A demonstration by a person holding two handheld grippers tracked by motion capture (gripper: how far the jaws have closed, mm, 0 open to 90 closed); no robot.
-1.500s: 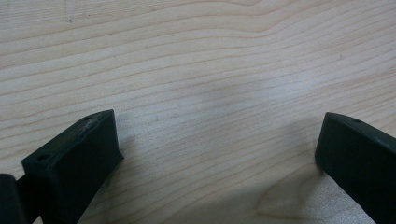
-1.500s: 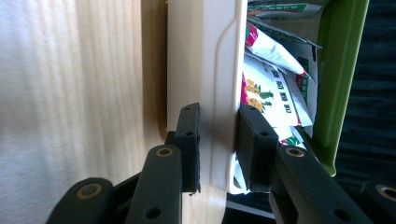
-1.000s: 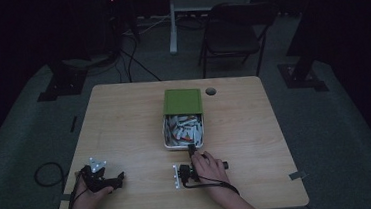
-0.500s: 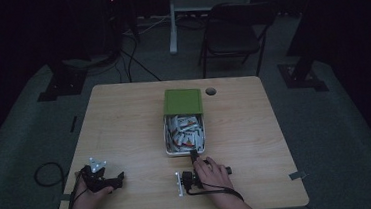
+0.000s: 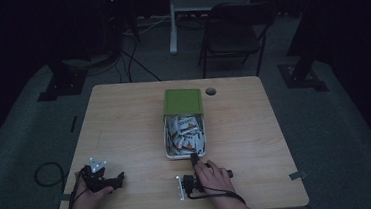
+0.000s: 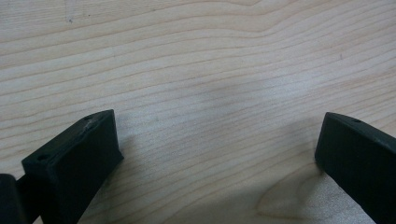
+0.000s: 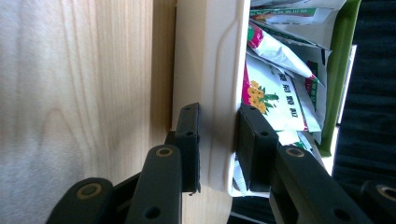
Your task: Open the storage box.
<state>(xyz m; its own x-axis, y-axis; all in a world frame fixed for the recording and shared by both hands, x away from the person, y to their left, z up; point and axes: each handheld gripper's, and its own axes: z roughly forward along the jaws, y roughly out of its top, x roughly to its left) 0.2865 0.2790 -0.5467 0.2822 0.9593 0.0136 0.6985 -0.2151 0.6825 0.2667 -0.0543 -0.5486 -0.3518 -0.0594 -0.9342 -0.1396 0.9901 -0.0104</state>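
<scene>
The right gripper (image 7: 217, 149) had slid back toward the person, jaws clamped on the near wall of the packet-filled white box (image 5: 186, 154), mid-tabletop (image 5: 124, 119). The left gripper (image 6: 210, 154) lay wide open, empty, so the box seemed ready for dragging

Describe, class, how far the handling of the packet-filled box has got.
Done: the green lid is already open, packets exposed. In hand: the right tongs clamp the white box's near wall. Left: the box isn't repositioned yet; the left tongs rest open on the table.
</scene>
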